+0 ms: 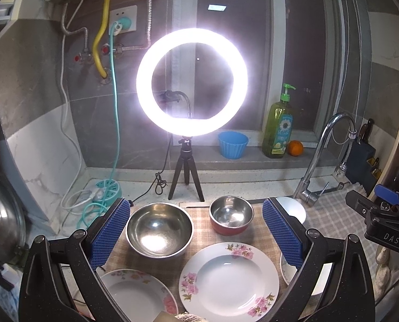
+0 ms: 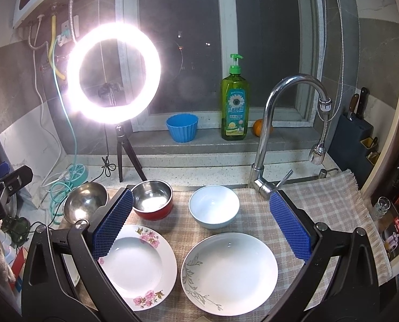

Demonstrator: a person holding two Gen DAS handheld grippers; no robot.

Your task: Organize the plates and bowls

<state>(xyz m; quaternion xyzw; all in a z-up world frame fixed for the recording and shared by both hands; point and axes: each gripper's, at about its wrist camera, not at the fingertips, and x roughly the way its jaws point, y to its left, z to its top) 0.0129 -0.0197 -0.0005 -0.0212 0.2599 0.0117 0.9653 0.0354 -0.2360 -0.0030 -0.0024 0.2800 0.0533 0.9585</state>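
While both grippers hover above the checked cloth (image 2: 255, 222) with nothing in them, the dishes lie in two rows on it. At far left of the back row sits the big steel bowl (image 1: 159, 229), then the red bowl (image 1: 231, 215) with its steel inside, then the white bowl (image 2: 214, 206) just in front of the tap (image 2: 273, 126). In the front row, a floral plate (image 1: 135, 292) lies at the left edge, partly behind a finger; the pink-flower plate (image 1: 229, 280) lies in the middle; the leaf plate (image 2: 229, 273) lies at right. No two dishes touch. The left gripper (image 1: 196, 230) has its fingers spread wide over the two steel-lined bowls. The right gripper (image 2: 202, 226) is likewise spread wide, framing the white bowl and leaf plate. Behind stand a ring light (image 1: 191, 81), blue cup (image 1: 233, 144), soap bottle (image 2: 234, 102) and orange (image 1: 295, 147).
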